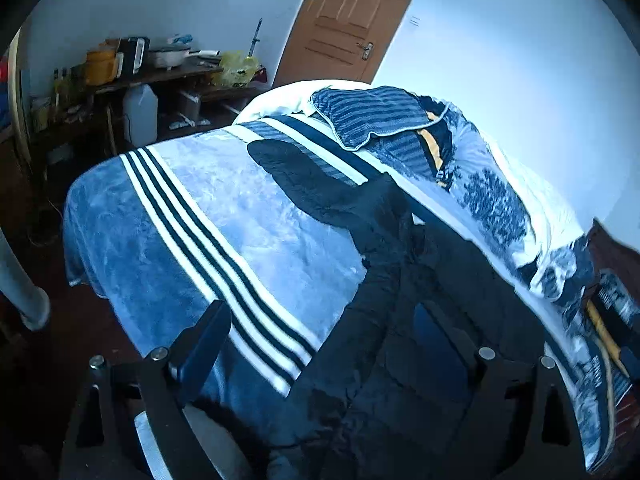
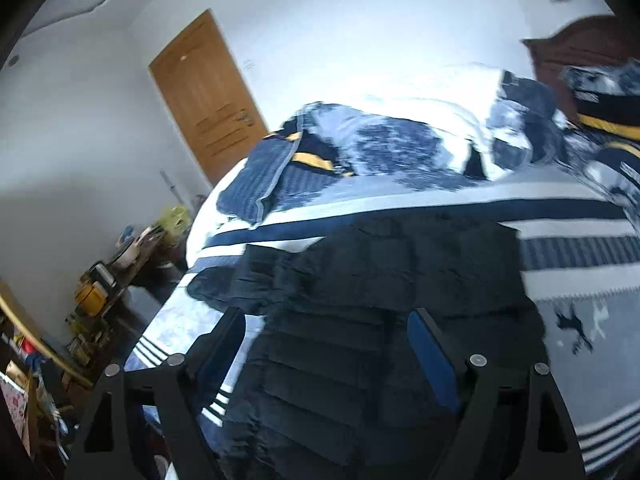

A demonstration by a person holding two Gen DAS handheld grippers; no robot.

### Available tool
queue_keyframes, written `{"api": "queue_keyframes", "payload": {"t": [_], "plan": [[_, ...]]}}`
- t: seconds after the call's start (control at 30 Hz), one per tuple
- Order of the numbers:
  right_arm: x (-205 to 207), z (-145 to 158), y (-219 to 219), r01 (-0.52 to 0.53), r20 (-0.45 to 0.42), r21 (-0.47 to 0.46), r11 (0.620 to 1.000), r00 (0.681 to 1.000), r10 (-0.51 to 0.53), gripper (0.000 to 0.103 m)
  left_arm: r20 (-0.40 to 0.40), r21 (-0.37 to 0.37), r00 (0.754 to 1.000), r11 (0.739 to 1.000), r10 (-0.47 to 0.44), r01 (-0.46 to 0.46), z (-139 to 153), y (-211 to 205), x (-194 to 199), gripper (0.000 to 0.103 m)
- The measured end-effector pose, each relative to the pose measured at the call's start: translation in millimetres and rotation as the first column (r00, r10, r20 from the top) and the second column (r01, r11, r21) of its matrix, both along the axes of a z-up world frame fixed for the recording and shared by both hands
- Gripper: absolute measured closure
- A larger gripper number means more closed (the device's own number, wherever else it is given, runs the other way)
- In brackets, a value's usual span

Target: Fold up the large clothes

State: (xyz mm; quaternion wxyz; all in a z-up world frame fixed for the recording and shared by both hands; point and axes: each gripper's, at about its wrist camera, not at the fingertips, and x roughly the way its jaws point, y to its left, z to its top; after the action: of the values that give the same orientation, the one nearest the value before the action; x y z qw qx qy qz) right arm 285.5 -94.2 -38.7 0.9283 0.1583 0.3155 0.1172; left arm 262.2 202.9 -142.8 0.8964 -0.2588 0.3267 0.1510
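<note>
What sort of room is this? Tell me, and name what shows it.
Most likely a bedroom in a home. A bed with a blue striped blanket fills the view, a dark jacket spread on it. A wooden door stands behind, and a cluttered table against the wall.

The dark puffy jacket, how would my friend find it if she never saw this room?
Start at the big bed under its blue fleece blanket with dark and white stripes. The dark quilted puffer jacket lies spread flat on top, one sleeve stretched towards the crumpled tree-print quilt. It is the only plain dark thing there, stitched in puffy rows.
</note>
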Motion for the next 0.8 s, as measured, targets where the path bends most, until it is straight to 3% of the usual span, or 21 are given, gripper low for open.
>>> {"api": "queue_keyframes", "payload": {"t": [0.2,0.37,0.5,0.6,0.7,0.8], "plan": [[58,-3,63,-0.14,-0.062,-0.048,0.989,0.989,0.137,0.017,-0.003,-0.123,0.995,0.987,0.101,-0.101,-23,44,48,0.01],[110,-9,118,-0.262,-0.097,-0.109,0.959,0.963,0.252,0.017,-0.028,-0.161,0.98,0.966,0.198,-0.2,-46,83,97,0.01],[163,-19,178,-0.385,-0.171,-0.128,0.914,0.916,0.362,0.017,-0.043,-0.165,0.964,0.95,0.261,-0.264,-67,120,142,0.01],[205,-30,231,-0.462,-0.224,-0.179,0.868,0.879,0.421,0.017,-0.033,-0.163,0.949,0.935,0.313,-0.314,-93,140,152,0.01],[237,-49,276,-0.528,-0.277,-0.191,0.827,0.838,0.471,0.017,-0.124,-0.145,0.922,0.912,0.368,-0.384,-129,157,153,0.01],[269,-76,336,-0.608,-0.321,-0.198,0.768,0.781,0.535,0.017,-0.168,-0.152,0.9,0.892,0.401,-0.426,-142,175,151,0.011]]}}
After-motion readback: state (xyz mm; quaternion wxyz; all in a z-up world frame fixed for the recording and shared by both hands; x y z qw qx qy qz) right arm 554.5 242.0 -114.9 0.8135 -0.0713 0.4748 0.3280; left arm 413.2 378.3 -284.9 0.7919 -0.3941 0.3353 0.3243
